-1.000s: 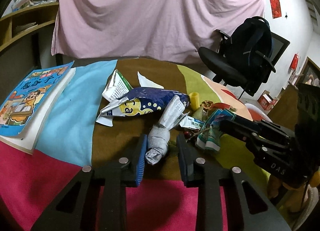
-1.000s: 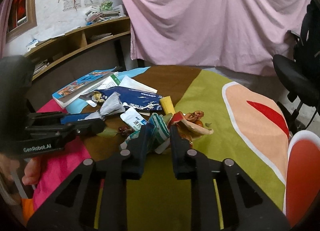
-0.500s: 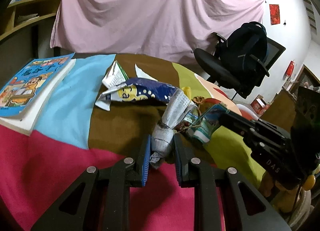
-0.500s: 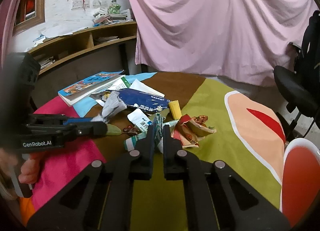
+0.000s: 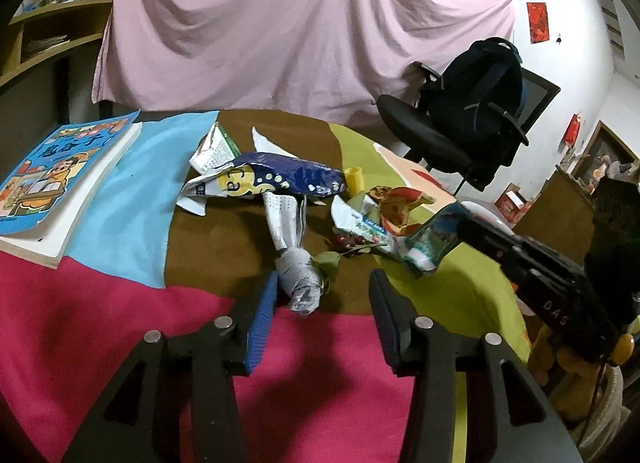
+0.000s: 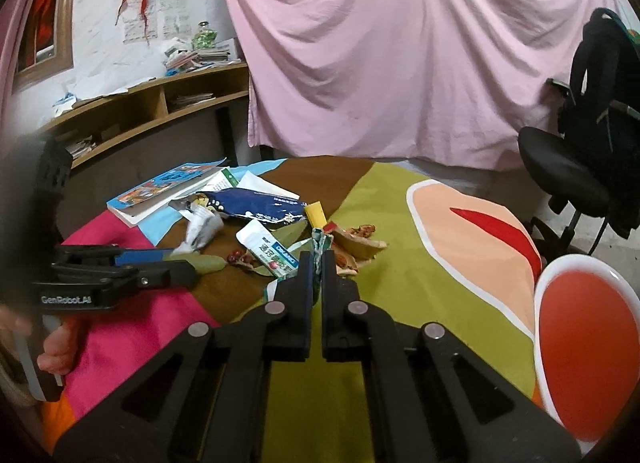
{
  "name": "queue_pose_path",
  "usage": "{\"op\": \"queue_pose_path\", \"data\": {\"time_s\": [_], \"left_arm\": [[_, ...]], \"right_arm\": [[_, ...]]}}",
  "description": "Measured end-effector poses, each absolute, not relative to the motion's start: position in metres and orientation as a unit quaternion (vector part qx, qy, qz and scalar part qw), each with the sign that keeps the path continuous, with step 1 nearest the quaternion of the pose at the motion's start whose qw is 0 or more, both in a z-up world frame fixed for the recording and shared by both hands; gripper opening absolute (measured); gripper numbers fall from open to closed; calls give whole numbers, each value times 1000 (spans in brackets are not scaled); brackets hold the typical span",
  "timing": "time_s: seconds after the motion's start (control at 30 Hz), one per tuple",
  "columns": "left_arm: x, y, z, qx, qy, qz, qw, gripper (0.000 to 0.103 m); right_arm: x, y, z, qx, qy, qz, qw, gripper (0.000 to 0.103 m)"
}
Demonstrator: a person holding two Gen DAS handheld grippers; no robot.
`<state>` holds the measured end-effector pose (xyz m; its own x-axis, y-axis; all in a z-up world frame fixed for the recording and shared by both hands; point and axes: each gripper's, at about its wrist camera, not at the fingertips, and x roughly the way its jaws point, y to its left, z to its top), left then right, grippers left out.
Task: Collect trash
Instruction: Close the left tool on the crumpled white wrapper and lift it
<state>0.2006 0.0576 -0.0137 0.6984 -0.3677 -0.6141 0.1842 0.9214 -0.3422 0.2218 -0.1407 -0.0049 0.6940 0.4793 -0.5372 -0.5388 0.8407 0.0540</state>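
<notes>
A crumpled grey-white paper wad (image 5: 300, 275) lies on the cloth between the jaws of my left gripper (image 5: 322, 297). Those jaws are opening, and the wad sits close to the blue left pad (image 5: 262, 309) with a wide gap on its right. My right gripper (image 6: 318, 263) is shut on a flattened teal carton (image 6: 320, 241). In the left wrist view that carton (image 5: 430, 243) hangs from the right gripper's fingertips (image 5: 476, 231), just above the green patch. From the right wrist view the left gripper (image 6: 168, 263) reaches in from the left, below the wad (image 6: 202, 229).
More litter lies behind: a blue snack bag (image 5: 288, 179), a yellow tube (image 5: 354, 179), a white sachet (image 5: 360, 225), red peel (image 5: 396, 203), a leaf (image 5: 326, 261). A book (image 5: 60, 171) lies left. A red white-rimmed basin (image 6: 580, 355) stands right, near a chair with a backpack (image 5: 460, 123).
The left jaws closed round the paper wad, then spread apart, leaving it on the cloth. The right jaws closed on the teal carton and drew it a little away from the pile.
</notes>
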Motion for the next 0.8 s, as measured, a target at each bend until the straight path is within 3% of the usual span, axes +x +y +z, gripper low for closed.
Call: {"op": "queue_pose_path", "data": {"time_s": [0.47,0.7,0.8], "left_arm": [[209,84,-11,-211,338,-120,909,41],[223,84,-18,-206,370,-87,902,39],[221,79,-18,-193,374,-94,902,30]], "right_arm": [[225,-138,-9,-60,289,278,914,33],[224,-136,-10,-68,290,276,914,33],[226,-135,-10,-67,293,276,913,33]]}}
